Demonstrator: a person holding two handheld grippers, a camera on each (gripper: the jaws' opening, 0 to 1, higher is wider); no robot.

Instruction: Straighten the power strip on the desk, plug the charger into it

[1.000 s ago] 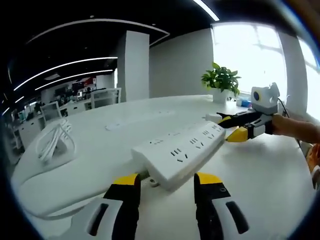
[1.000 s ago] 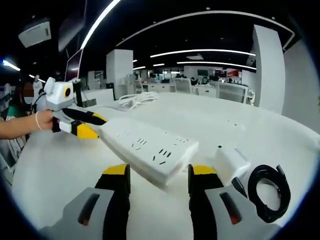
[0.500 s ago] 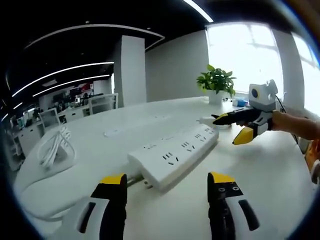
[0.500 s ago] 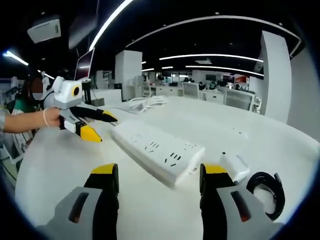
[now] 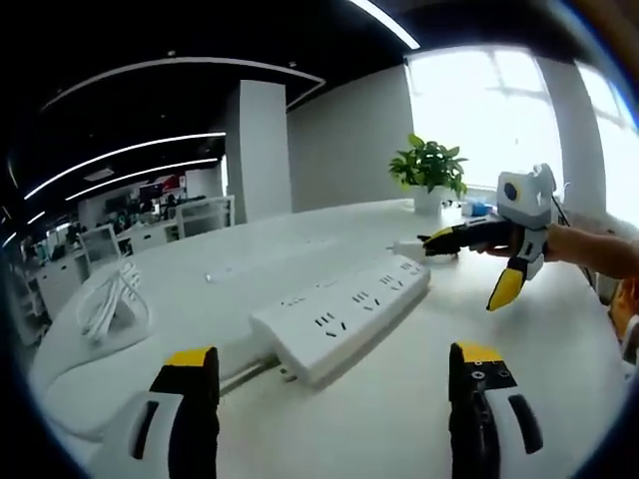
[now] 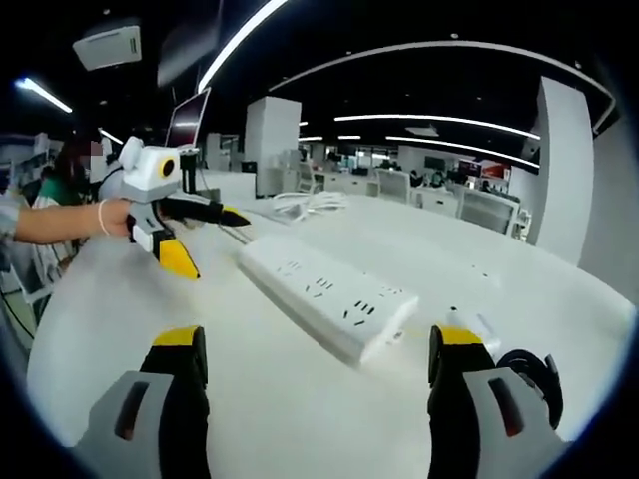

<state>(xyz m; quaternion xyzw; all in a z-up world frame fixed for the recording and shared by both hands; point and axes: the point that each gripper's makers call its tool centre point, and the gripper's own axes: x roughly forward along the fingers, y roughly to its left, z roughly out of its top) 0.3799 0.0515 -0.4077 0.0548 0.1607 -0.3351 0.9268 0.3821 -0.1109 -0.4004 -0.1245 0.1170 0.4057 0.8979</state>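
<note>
Plainly, we have open white counter (image 5: 399, 419) on every side of the power strip (image 5: 339, 314), which lies flat between our two tongs with bare surface around its long edges. Our left tongs (image 5: 334, 374) stand wide apart just short of the strip's near end, touching nothing. Our right tongs (image 6: 315, 354) are equally spread at the opposite end — empty too.

The charger (image 6: 477, 327) sits just beside that end, partly behind the right jaw, so we cannot make out its plug; a black coiled cable (image 6: 534, 379) is cut off there as well. A white cord (image 5: 112, 299) lies bundled near the counter's far edge.

Beyond — a potted plant (image 5: 431, 170) by a bright window, a white pillar (image 5: 258, 150), and dim office rows under ceiling light strips.
</note>
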